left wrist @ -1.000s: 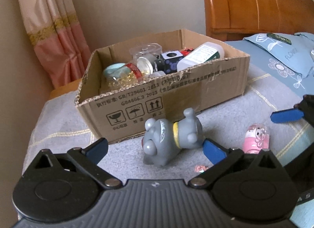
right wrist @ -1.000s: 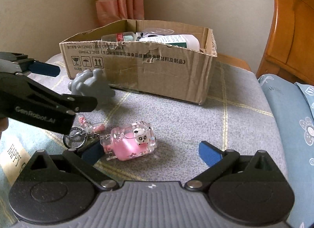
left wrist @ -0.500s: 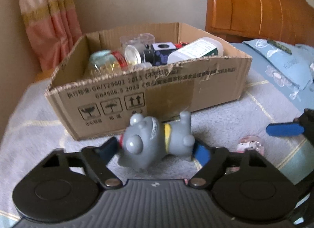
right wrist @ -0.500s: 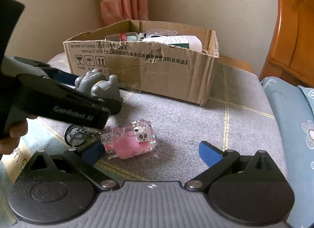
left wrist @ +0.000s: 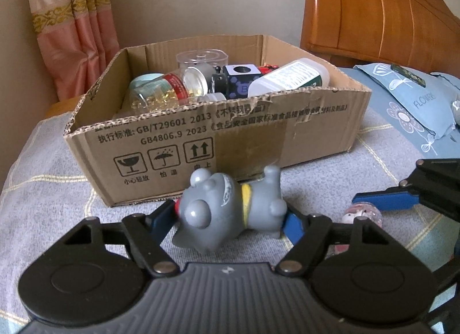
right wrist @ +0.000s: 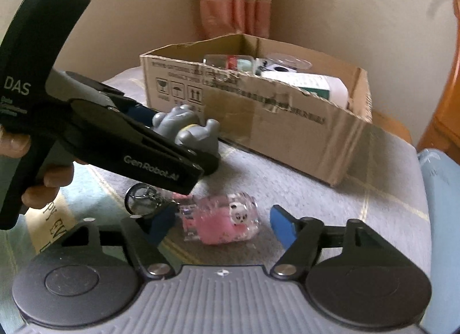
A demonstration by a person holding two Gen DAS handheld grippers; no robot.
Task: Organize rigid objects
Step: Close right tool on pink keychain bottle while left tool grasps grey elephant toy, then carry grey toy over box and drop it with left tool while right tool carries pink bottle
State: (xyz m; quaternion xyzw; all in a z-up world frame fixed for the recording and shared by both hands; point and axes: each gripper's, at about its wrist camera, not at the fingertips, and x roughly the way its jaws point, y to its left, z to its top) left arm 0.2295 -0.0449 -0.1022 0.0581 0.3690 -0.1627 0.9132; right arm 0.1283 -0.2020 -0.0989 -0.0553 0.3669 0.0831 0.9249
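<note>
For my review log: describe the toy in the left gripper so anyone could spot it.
Start at the cardboard box. Just in front, the left gripper clamps a grey rubber animal figure. Unlike the pink keychain nearby, it is opaque, with a yellow collar.

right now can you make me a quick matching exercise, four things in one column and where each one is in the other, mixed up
Things:
1. grey toy dog
2. pink panda keychain
3. white bottle
4. curtain

Places:
a. lying in the cardboard box
b. between the left gripper's fingers
c. behind the box, by the wall
d. between the right gripper's open fingers, on the blanket

Pairs: 1-b, 2-d, 3-a, 4-c
</note>
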